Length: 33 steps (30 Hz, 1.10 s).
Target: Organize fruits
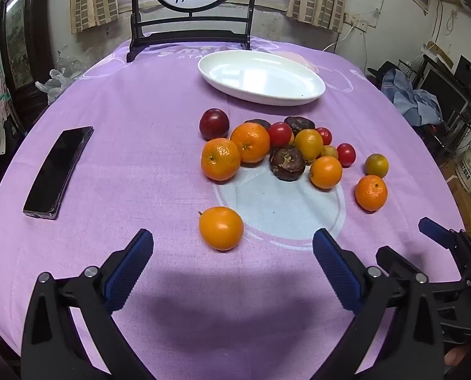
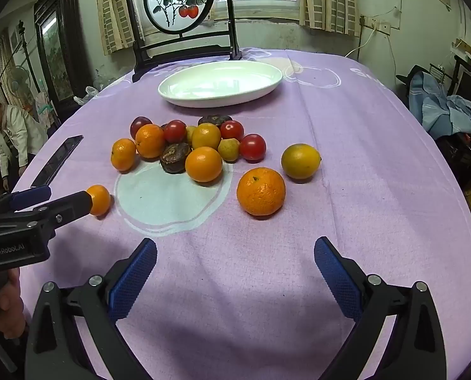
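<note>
- Nearest the cameras, on the near side of the pale circle (image 1: 286, 209) printed on the purple tablecloth (image 1: 115, 164), the left gripper (image 1: 232, 247) hung with its jaws spread wide and nothing between the blue pads.
- Beside it, the right gripper (image 2: 235, 253) was likewise spread wide and empty, angled down at the cloth.
- Just off the circle's near-left edge lay a lone smooth orange fruit (image 1: 221, 228), close ahead of the left gripper's opening but touched by neither finger.
- Off the circle's right edge sat a dimpled mandarin (image 2: 260, 191), with a greenish-yellow citrus (image 2: 300, 161) just beyond it, the two apart.
- On the circle's far edge the main heap of fruit (image 1: 267, 148) was crowded together: mandarins, red tomatoes, small yellow fruits, a dark red plum and brown wrinkled fruits, many touching.
- Well left of the circle a dark phone (image 1: 58, 172) lay flat.
- Beyond the heap stood an empty white oval dish (image 1: 260, 77).
- Farthest from the circle, at the table's back edge, a dark-framed round painted screen (image 2: 178, 3) stood upright.
</note>
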Motion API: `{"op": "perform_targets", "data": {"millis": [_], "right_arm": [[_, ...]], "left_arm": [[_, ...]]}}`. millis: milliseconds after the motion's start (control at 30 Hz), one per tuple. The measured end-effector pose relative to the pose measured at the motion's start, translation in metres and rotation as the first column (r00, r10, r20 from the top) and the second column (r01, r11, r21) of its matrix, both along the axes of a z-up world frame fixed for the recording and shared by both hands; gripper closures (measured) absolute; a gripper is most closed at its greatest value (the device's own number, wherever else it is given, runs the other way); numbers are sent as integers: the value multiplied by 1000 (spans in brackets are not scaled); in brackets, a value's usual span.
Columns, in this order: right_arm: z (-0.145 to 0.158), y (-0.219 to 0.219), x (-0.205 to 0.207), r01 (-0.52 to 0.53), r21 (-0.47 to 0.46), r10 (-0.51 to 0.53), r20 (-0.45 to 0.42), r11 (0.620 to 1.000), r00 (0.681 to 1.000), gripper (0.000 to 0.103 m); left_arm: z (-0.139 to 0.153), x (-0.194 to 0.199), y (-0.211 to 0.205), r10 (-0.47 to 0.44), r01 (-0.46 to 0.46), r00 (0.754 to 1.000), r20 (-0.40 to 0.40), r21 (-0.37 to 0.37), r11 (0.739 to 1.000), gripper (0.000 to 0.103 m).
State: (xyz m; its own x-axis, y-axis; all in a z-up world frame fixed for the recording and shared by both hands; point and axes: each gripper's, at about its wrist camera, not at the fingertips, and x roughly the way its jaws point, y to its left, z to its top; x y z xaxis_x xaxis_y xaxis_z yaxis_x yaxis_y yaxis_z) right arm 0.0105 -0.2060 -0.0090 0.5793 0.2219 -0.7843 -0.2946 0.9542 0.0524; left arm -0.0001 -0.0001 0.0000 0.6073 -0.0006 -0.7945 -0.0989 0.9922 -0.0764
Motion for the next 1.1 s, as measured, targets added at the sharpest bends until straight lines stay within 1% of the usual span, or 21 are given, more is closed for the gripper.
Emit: {"op": "perform_targets", "data": {"millis": [467, 567, 833, 1100], "right_arm": [[-1, 0, 0, 2, -1, -2, -6, 1000, 1000, 3], [-4, 0, 0, 2, -1, -2, -9, 1000, 1000, 3], [-5, 0, 1, 3, 0, -3, -11, 1000, 1000, 3], [-7, 0, 0, 5, 2, -5, -14, 1000, 1000, 3]], "left_arm": [[-1, -3, 3, 1, -1, 1000, -3, 5, 1000, 4], [-3, -2, -3, 1, -1, 1000, -1, 1, 1000, 4], [-3, -2, -2, 0, 0, 1000, -1, 3, 1000, 4], [-9, 0, 1, 1, -1, 1000, -2, 2, 1000, 4]]}}
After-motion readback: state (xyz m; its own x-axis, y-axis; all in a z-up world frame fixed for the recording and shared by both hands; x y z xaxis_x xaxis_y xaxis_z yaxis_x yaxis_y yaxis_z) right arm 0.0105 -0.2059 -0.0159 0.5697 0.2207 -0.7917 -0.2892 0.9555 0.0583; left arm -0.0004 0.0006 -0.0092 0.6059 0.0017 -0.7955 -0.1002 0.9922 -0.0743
